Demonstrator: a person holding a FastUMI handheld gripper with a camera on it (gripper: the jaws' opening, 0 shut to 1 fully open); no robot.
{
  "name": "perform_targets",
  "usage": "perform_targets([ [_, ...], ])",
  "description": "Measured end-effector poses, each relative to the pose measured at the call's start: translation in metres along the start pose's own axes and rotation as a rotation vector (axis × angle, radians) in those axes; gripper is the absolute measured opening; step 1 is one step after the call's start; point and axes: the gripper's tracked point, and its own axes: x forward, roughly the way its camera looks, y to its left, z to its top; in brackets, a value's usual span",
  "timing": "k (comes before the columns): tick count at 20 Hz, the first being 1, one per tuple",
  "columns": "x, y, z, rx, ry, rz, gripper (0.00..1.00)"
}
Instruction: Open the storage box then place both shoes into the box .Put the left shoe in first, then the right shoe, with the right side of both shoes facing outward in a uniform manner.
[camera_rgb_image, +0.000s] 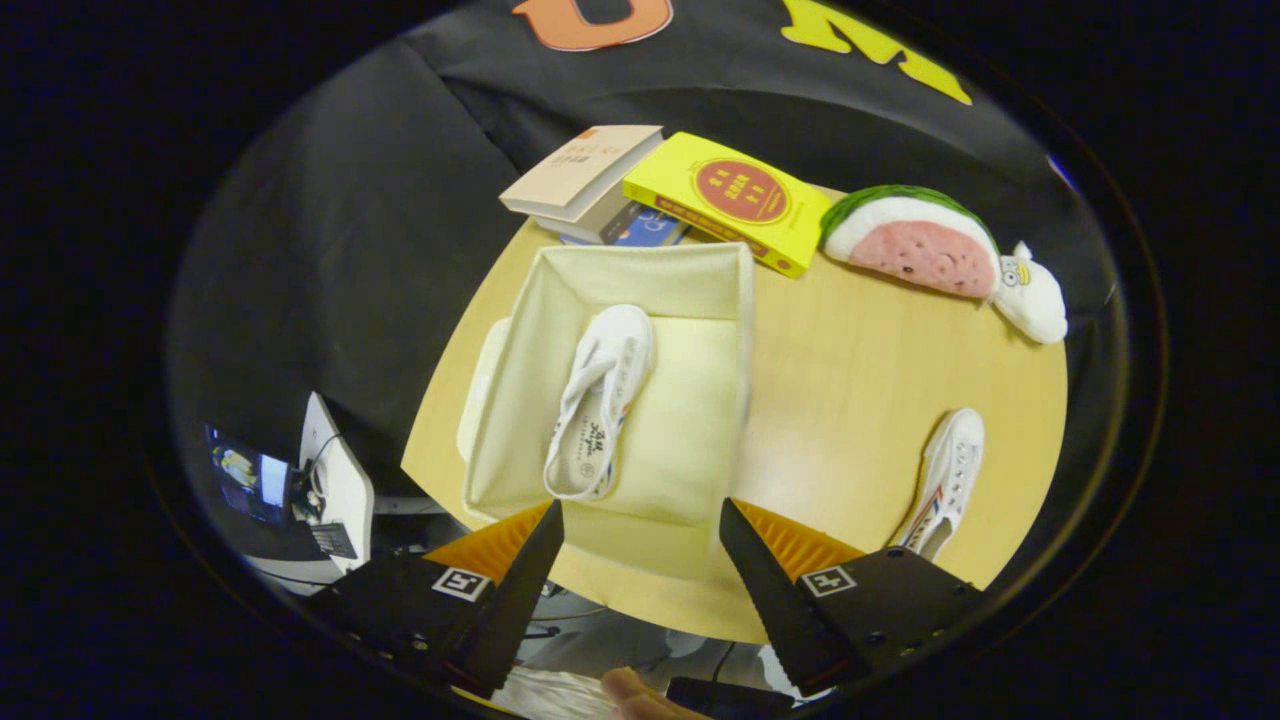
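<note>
An open cream storage box (520, 330) sits on the round wooden table (860, 390), just ahead of my fingers. One white canvas shoe (600, 400) lies on its side inside the box, toe pointing away from me. The second white shoe (945, 480) rests on the table to the right of the box, close to my right finger. My gripper (640, 515) hovers high above the box's near wall, open, with nothing between its fingers.
Stacked books (590, 180) and a yellow book (735, 200) lie beyond the box. A watermelon-slice plush (925, 245) sits at the far right of the table. A small screen and stand (290, 490) are below the table's left edge. A fingertip (635, 695) shows beneath the gripper.
</note>
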Motion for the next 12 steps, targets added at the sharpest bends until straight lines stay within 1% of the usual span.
perform_targets([
  [5, -0.012, -0.111, -0.026, 0.108, -0.004, -0.073, 0.97],
  [8, -0.009, -0.178, -0.047, 0.17, 0.012, -0.125, 0.97],
  [12, 0.006, -0.259, -0.08, 0.201, 0.057, -0.201, 0.97],
])
